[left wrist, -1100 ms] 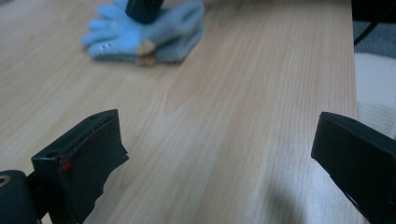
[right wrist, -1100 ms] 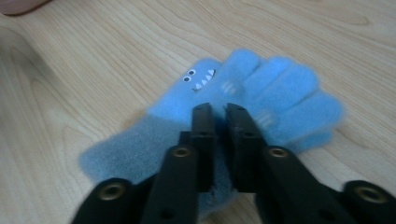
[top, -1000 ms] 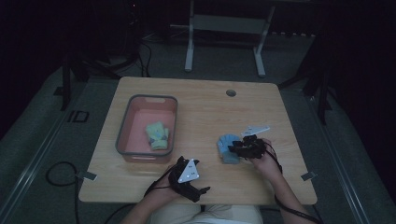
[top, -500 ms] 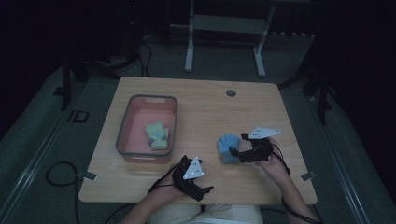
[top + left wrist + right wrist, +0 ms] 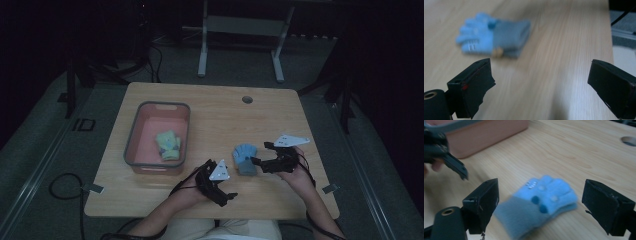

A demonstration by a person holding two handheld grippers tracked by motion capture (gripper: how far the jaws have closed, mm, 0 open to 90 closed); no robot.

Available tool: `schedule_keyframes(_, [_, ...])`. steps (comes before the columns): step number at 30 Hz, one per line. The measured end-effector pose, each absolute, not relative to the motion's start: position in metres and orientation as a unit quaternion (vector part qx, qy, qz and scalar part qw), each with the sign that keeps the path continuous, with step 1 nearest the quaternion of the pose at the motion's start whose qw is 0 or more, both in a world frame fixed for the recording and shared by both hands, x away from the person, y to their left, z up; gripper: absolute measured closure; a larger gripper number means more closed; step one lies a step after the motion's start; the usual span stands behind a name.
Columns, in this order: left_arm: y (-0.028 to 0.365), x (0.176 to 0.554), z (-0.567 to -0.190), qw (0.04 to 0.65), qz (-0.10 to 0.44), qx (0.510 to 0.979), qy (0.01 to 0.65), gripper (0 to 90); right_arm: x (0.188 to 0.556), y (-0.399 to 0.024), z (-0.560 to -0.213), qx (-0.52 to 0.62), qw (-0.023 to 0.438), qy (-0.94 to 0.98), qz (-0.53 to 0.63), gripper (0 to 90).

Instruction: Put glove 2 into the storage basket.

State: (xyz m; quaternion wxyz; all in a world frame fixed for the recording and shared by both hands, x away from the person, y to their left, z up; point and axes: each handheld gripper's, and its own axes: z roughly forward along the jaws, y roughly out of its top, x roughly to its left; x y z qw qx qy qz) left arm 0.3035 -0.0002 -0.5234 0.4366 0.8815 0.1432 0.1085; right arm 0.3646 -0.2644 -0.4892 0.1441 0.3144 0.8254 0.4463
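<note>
A folded pair of light-blue gloves with grey-blue cuffs [image 5: 244,159] lies on the wooden table [image 5: 210,115], right of centre near the front. My right gripper [image 5: 258,161] is level just to their right and points left at them. Its jaws have just been opening. In the right gripper view they stand wide, and the gloves [image 5: 544,200] lie on the table between the jaws [image 5: 542,187], untouched. My left gripper [image 5: 229,195] is front-left of the gloves. It is open and empty [image 5: 541,72], with the gloves [image 5: 491,37] lying ahead and to its left.
A pink bin with a grey rim [image 5: 131,145] stands at the left with greenish gloves [image 5: 168,145] inside; its wall [image 5: 486,135] also appears in the right gripper view. A round hole [image 5: 247,99] is near the table's far edge. The front edge runs close under both hands.
The right gripper's jaws have opened off the blue gloves and it has drawn back a little to the right. The left gripper has shifted slightly right and up.
</note>
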Motion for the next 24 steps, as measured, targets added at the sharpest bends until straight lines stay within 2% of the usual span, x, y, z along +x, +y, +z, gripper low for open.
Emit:
schedule_keyframes(2, [-0.006,0.307,-0.52,0.436,0.12,0.883,0.13,6.6,0.366,-0.266,-0.489,0.313,0.147,0.827,0.444,23.8])
schedule_keyframes(4, [-0.014,0.312,-0.518,0.431,0.133,0.886,0.107,10.3,0.368,-0.267,-0.488,0.316,0.147,0.827,0.441,28.1])
schedule_keyframes(6, [-0.02,0.316,-0.518,0.424,0.14,0.89,0.092,13.6,0.368,-0.267,-0.486,0.31,0.161,0.826,0.443,42.8])
schedule_keyframes(9, [-0.032,0.322,-0.521,0.405,0.152,0.9,0.062,14.1,0.373,-0.265,-0.483,0.316,0.181,0.831,0.421,55.1])
schedule_keyframes(10, [-0.036,0.324,-0.522,0.4,0.158,0.901,0.056,14.8,0.377,-0.265,-0.484,0.321,0.175,0.83,0.421,57.6])
schedule_keyframes(14, [-0.047,0.338,-0.526,0.392,0.15,0.907,0.042,26.7,0.388,-0.264,-0.488,0.35,0.168,0.824,0.412,68.9])
schedule_keyframes(18, [-0.054,0.347,-0.529,0.384,0.148,0.911,0.019,36.9,0.395,-0.262,-0.495,0.369,0.156,0.824,0.402,71.0])
schedule_keyframes(19, [-0.055,0.348,-0.53,0.381,0.15,0.912,0.015,39.6,0.396,-0.261,-0.498,0.374,0.153,0.823,0.4,69.0])
schedule_keyframes(24, [-0.062,0.352,-0.534,0.367,0.157,0.917,-0.008,41.5,0.408,-0.257,-0.508,0.389,0.142,0.821,0.394,55.6])
